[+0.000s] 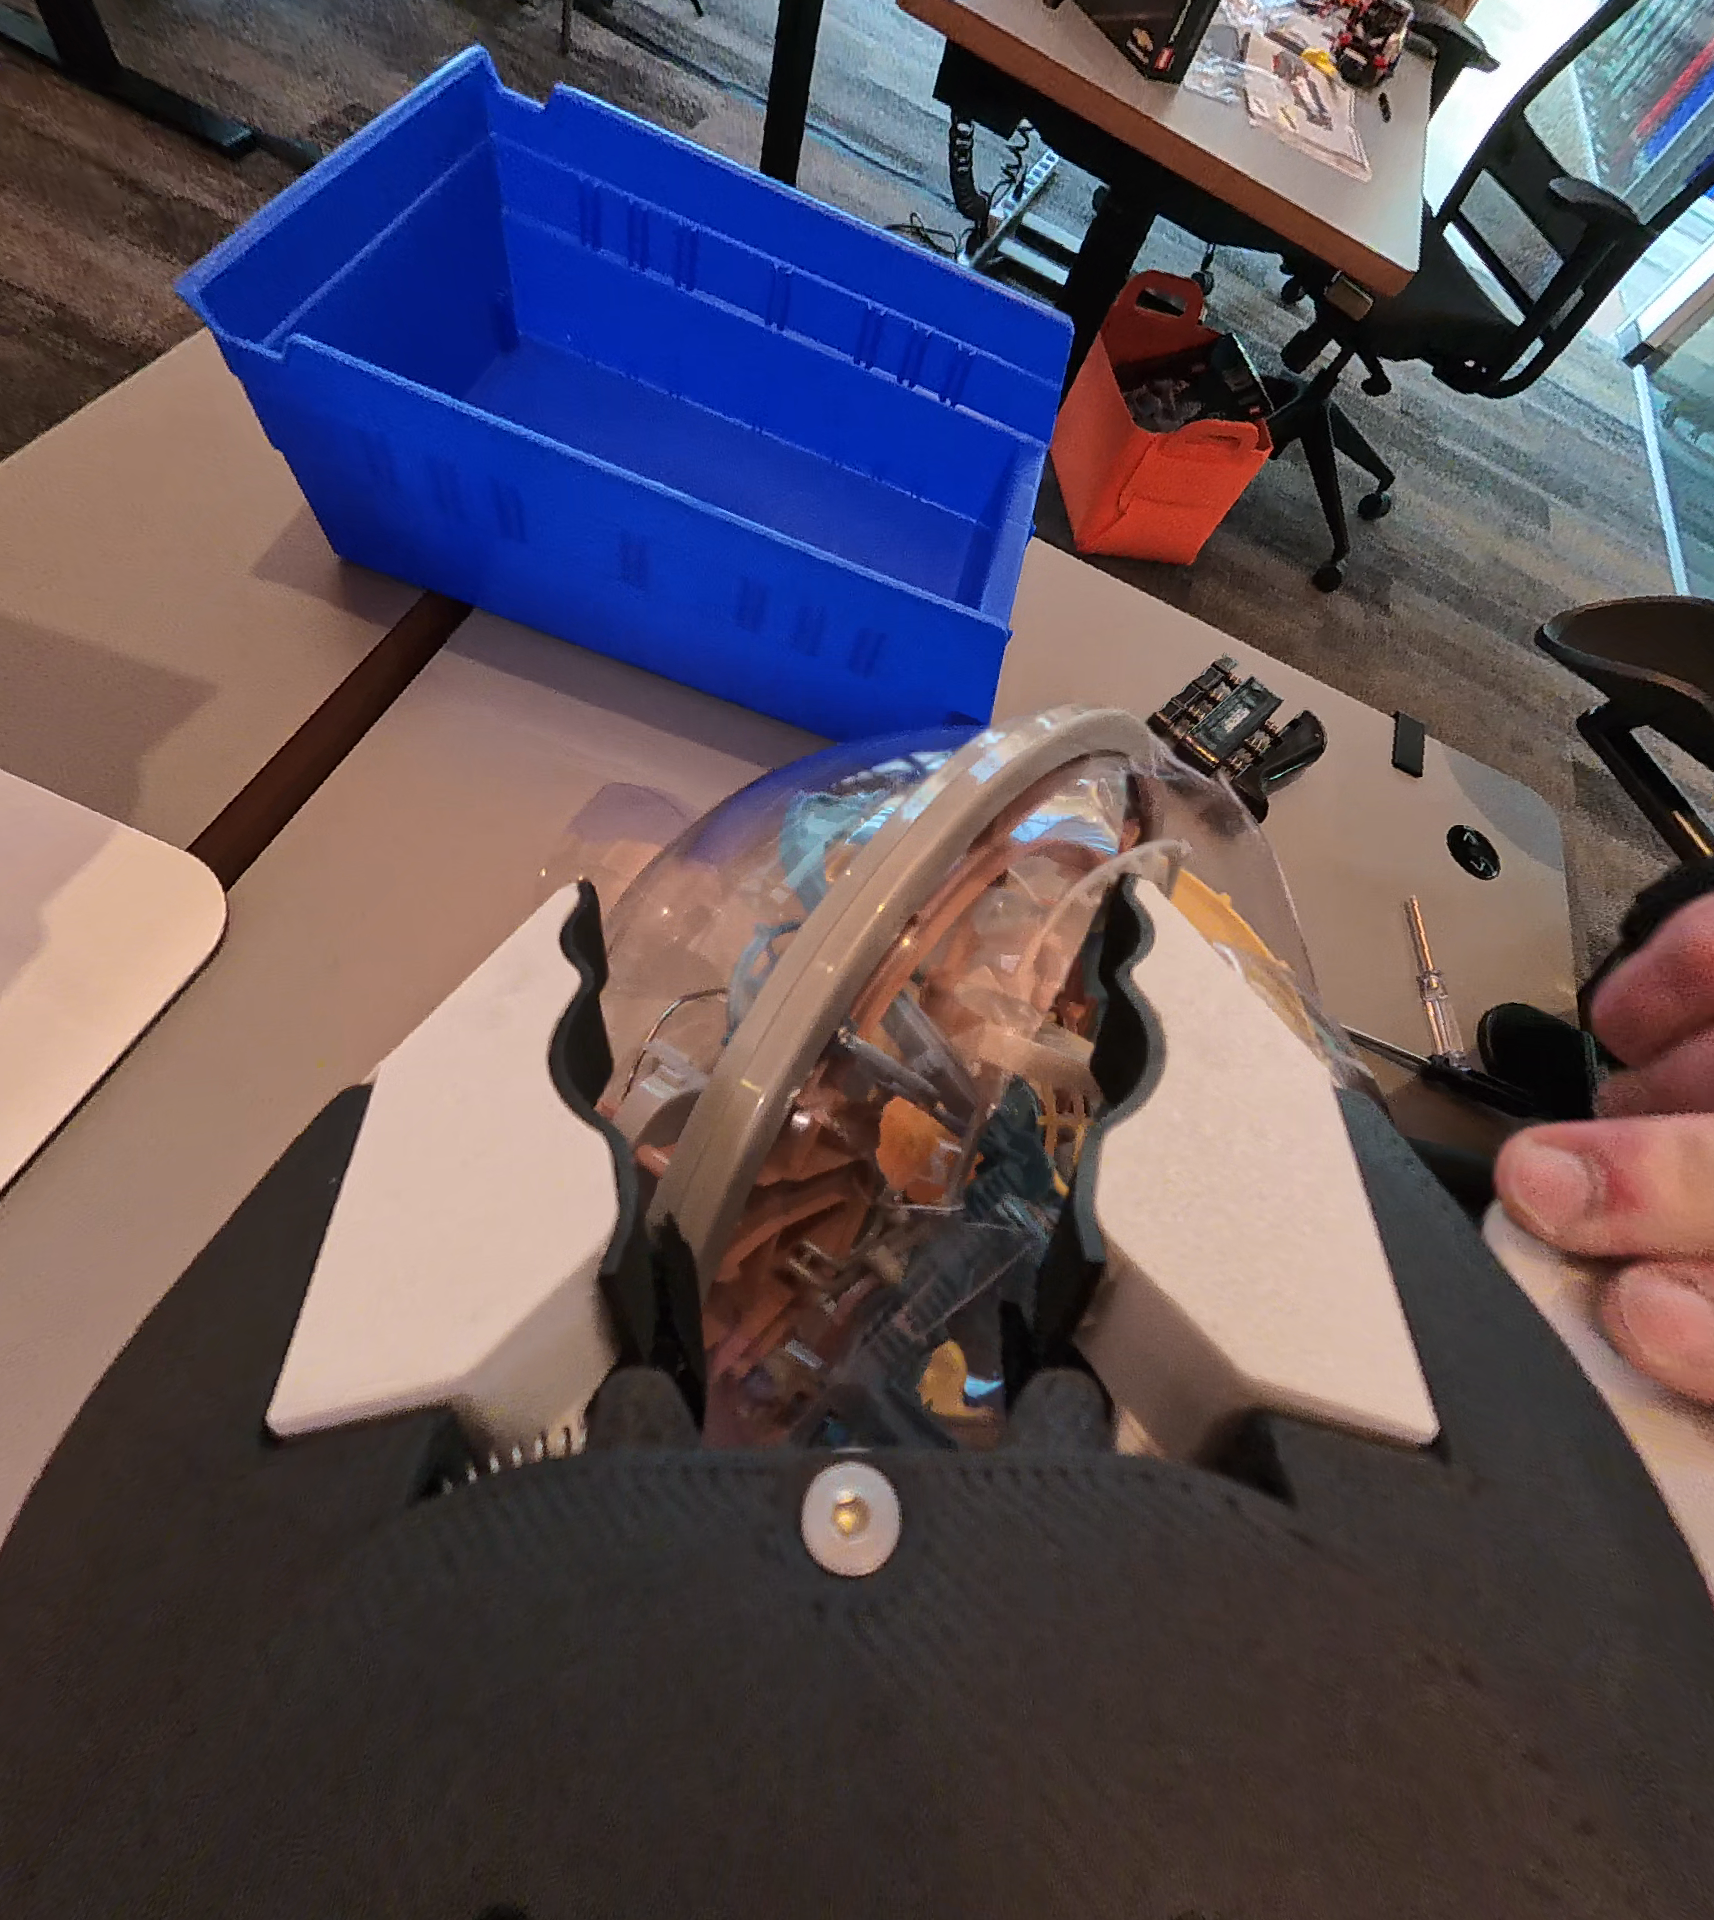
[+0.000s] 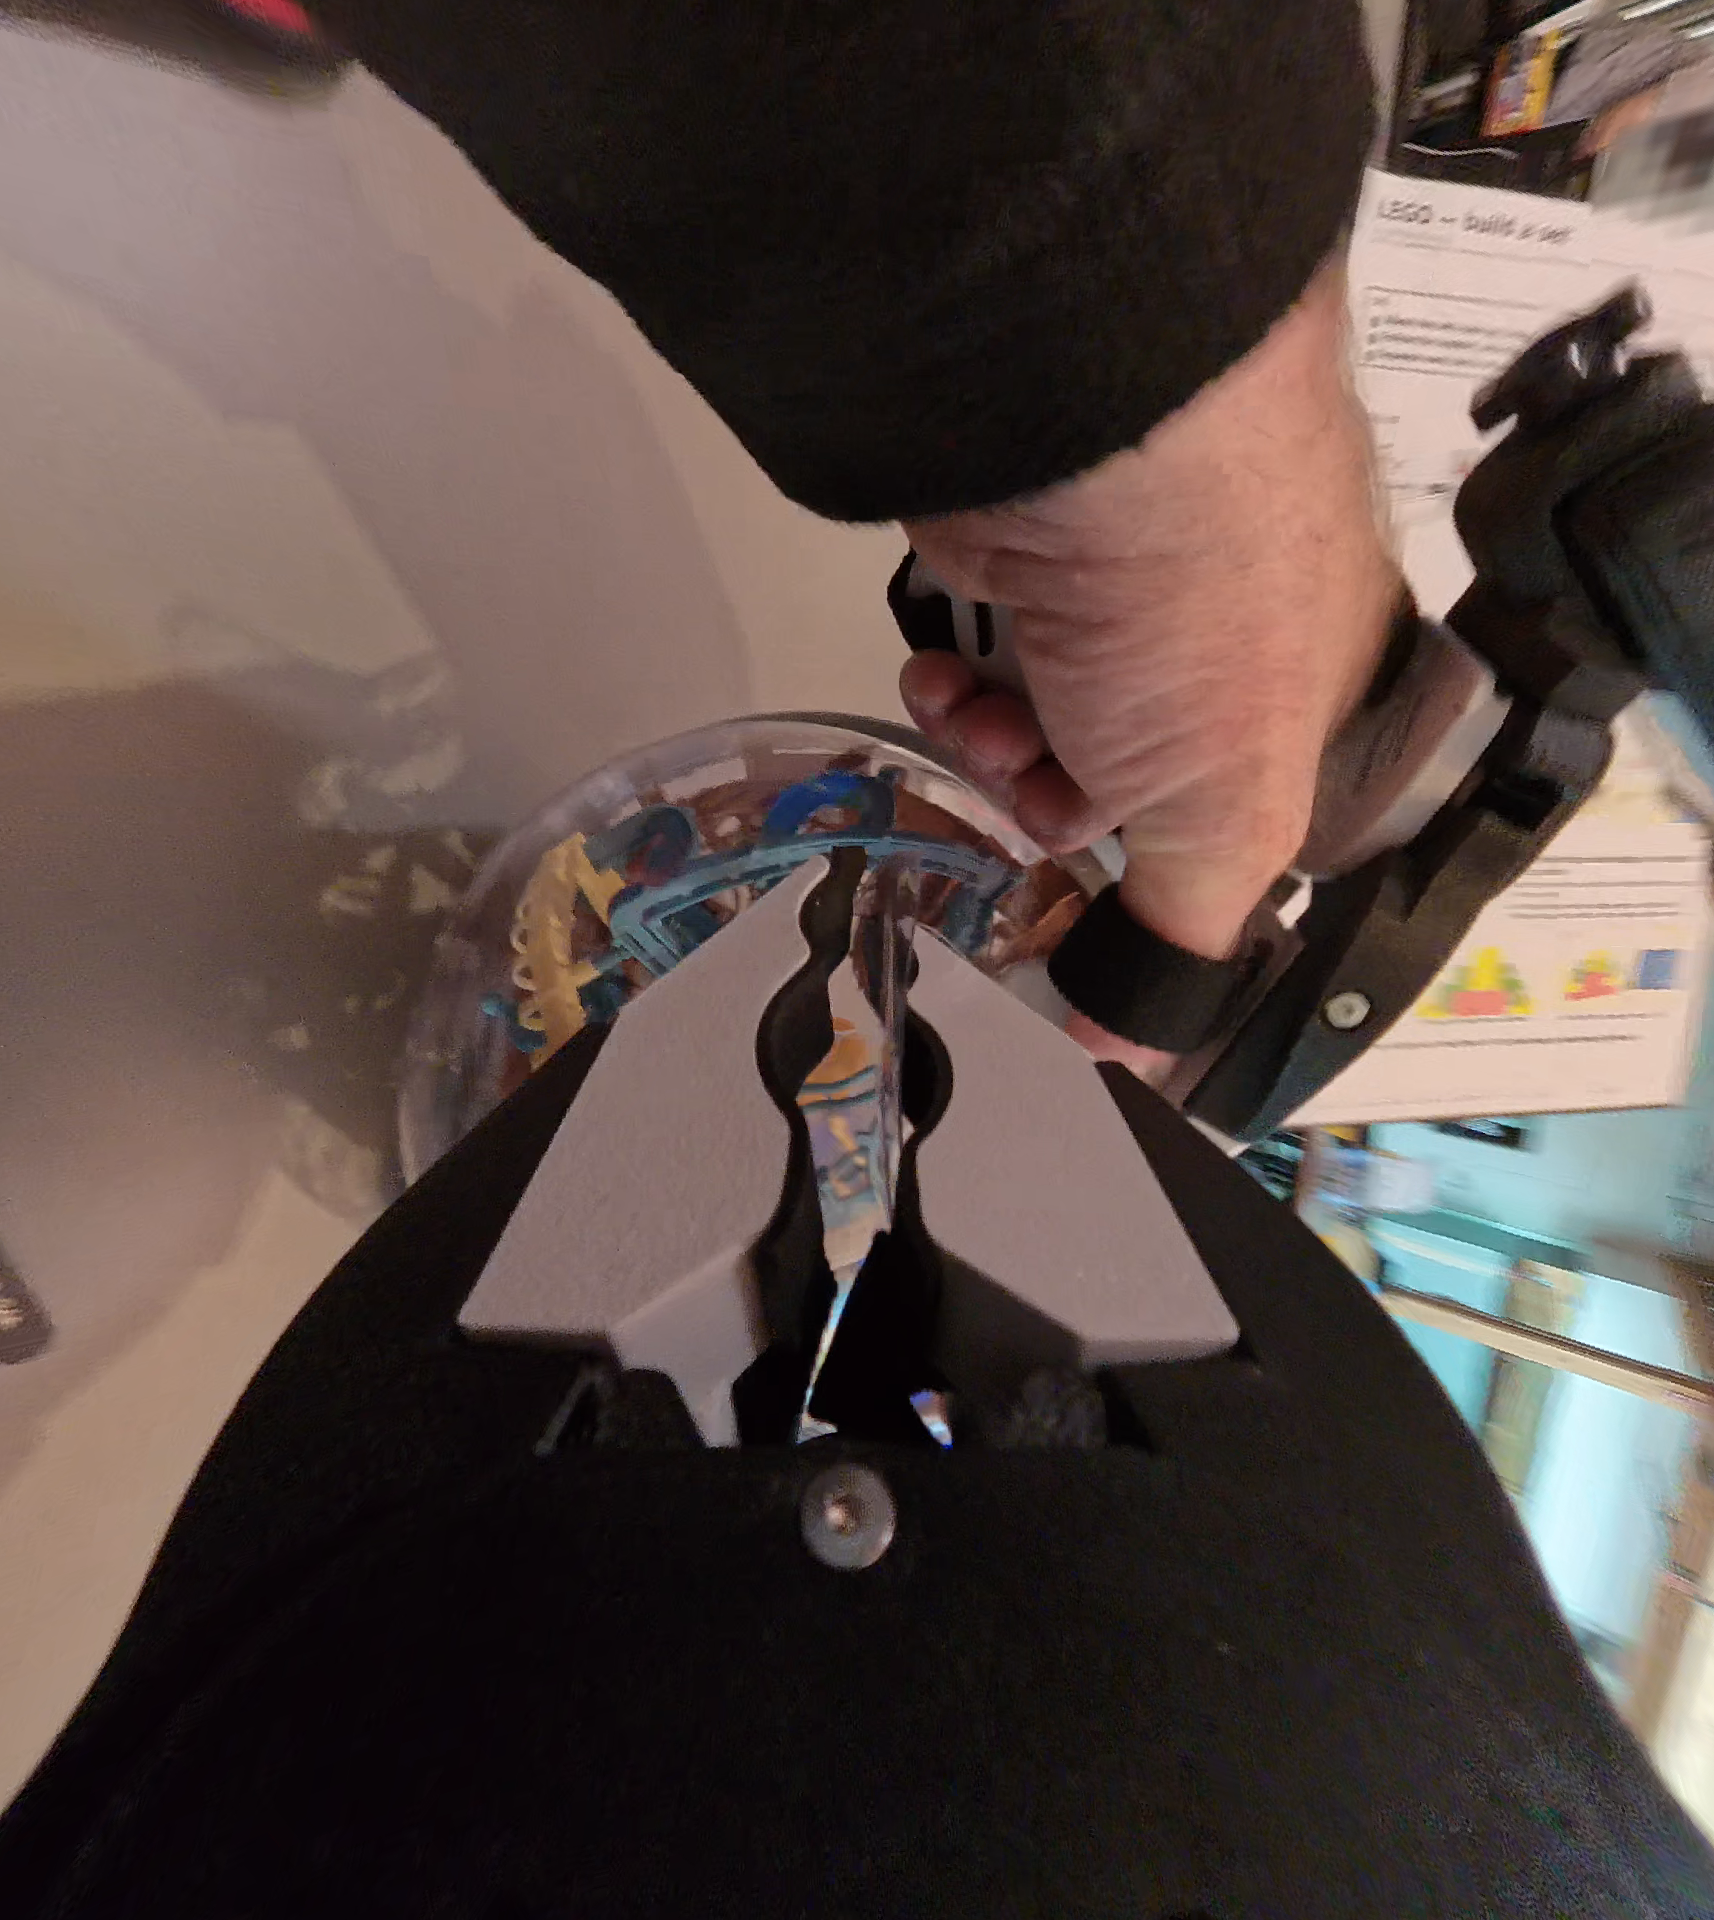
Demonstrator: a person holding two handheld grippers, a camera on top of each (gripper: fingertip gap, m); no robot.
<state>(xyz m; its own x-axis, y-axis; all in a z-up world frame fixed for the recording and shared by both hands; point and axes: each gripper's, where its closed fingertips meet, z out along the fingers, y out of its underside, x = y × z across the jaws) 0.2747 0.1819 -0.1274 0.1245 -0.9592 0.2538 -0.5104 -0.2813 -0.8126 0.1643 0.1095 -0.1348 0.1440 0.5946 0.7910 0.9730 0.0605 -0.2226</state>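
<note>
A clear plastic maze ball (image 1: 832, 997) with a grey ring around it and blue, orange and yellow tracks inside sits between the fingers of my left gripper (image 1: 858, 904), which is shut on it above the grey table (image 1: 541, 748). A thin clear shell edge (image 1: 1268, 914) sticks out to the right. My right gripper (image 2: 868, 904) is nearly closed on that thin clear edge (image 2: 884, 1049), with the ball (image 2: 624, 894) just beyond its tips. A hand (image 2: 1175, 665) in a black sleeve holds the left gripper's body (image 2: 1435, 852) in the right wrist view.
An empty blue bin (image 1: 624, 561) stands on the table behind the ball. A small black device (image 1: 1237, 727) and a screwdriver (image 1: 1424, 966) lie to the right. An orange bag (image 1: 1154, 468) and an office chair (image 1: 1559, 270) stand on the floor. A printed sheet (image 2: 1559, 1039) lies at the right. The left gripper's tips are roughly 12 cm from the right gripper's.
</note>
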